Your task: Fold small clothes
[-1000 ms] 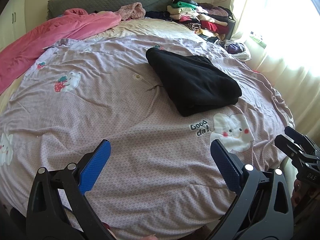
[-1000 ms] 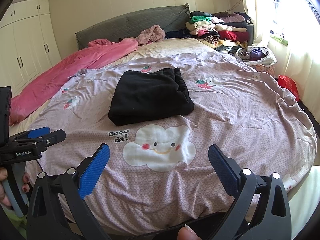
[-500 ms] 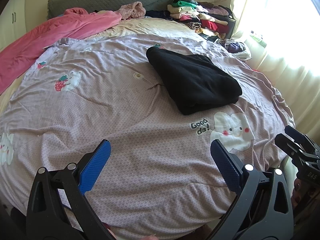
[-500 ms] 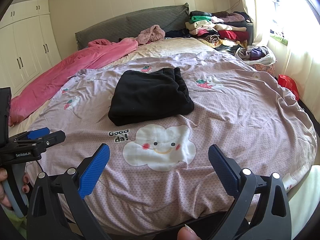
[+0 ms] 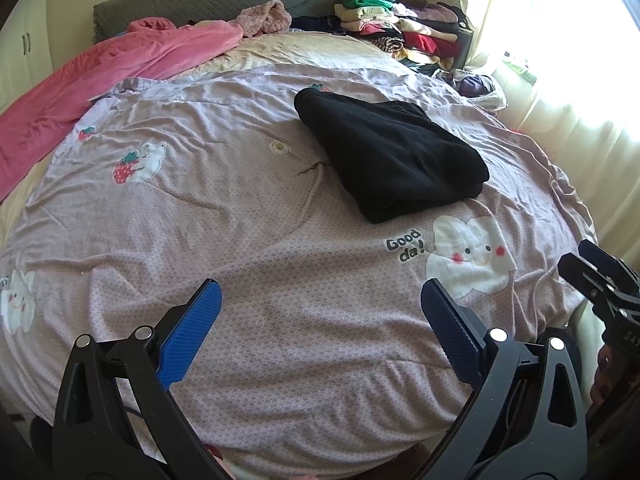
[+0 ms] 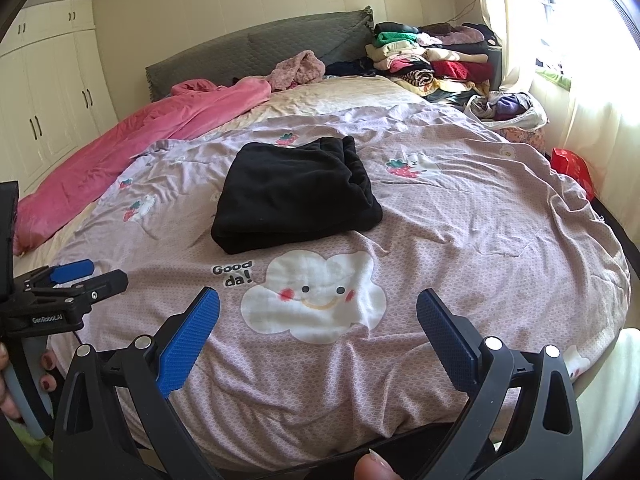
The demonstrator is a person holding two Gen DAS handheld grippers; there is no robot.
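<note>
Bed (image 5: 248,264) fills both views, lilac quilt (image 6: 460,216) spread wide, lots of bare room on near half and both sides. Pink blanket (image 5: 100,76) along far left edge. Headboard (image 6: 280,46) at back, clothes pile (image 6: 432,60) at far right corner by window. Basket (image 6: 508,114) beside the bed's right edge, purple and pale cloth inside. Black garment (image 5: 392,152) folded, lying mid-bed just beyond cloud print (image 6: 316,296), apart from both tools. Left tool (image 5: 320,320) spread wide, nothing between fingers, hovering over near edge. Right tool (image 6: 318,320) likewise released, empty, low at near edge.
</note>
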